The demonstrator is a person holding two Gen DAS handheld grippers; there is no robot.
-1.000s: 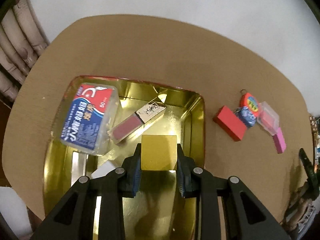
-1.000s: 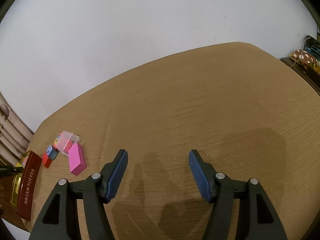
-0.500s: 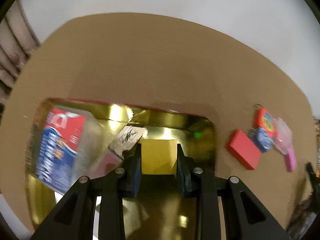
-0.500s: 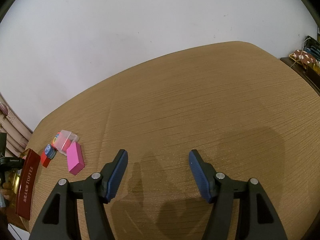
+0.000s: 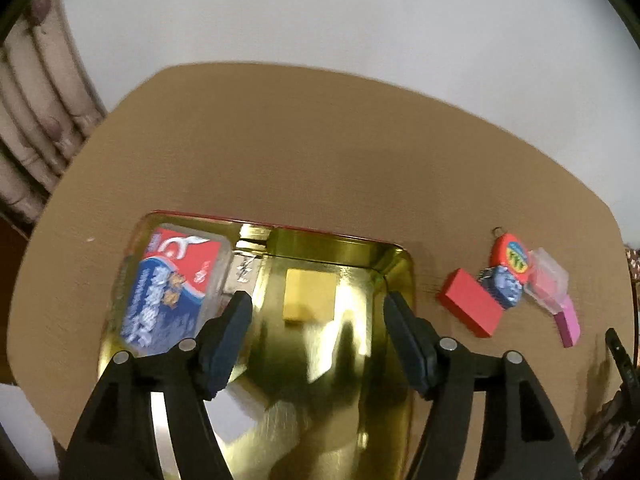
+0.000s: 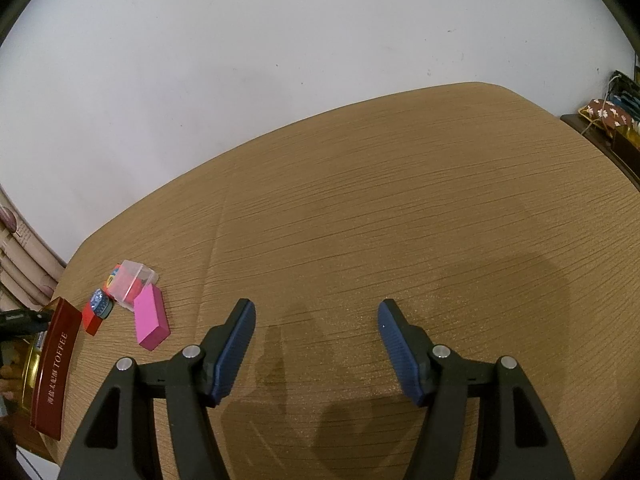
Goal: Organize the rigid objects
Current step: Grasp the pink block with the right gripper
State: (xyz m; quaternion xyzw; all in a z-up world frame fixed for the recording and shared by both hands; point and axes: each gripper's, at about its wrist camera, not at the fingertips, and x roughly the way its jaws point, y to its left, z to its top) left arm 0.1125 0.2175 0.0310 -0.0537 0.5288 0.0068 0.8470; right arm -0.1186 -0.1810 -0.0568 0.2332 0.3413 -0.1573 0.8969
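Left hand-held gripper: jaws opening, pads clear of yellow block, which lies in gold tin at bench's left edge. Advice: lift straight, avoiding walls. Right hand-held gripper: spread, empty.

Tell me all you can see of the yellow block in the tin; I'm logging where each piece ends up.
The yellow block is a plain, matte, square-faced piece with no print that shows. It lies inside the gold tin, near the far wall, its top face toward the left wrist camera. The left gripper hangs above with jaws opening; its pads stand clear of the block on both sides. Beside it lies the red-and-blue clear box, apart from it. Blur hides its lower edge.
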